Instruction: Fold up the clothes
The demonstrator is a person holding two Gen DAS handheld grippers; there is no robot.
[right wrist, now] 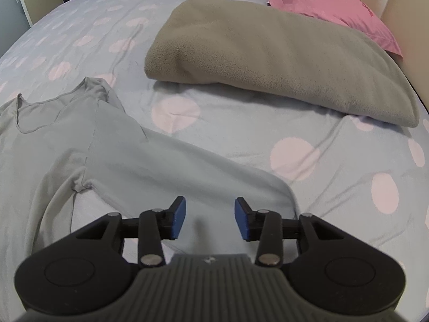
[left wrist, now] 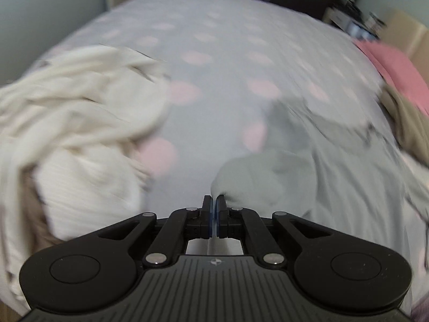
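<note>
A pale grey long-sleeved top (right wrist: 112, 150) lies spread on the bed, neckline toward the upper left of the right wrist view, one sleeve folded across toward the lower right. My right gripper (right wrist: 210, 216) stands open just above that sleeve's cuff end, with nothing pinched between its blue pads (right wrist: 179, 216). In the blurred left wrist view my left gripper (left wrist: 214, 205) is shut on a bunched fold of the grey top (left wrist: 257, 177), lifted a little off the sheet.
A pile of cream knitwear (left wrist: 69, 123) lies at the left. A folded beige fleece blanket (right wrist: 268, 53) and a pink pillow (right wrist: 329, 2) sit at the far right. The bed sheet (right wrist: 80, 26) is grey with pink dots. Furniture stands beyond the bed's far edge.
</note>
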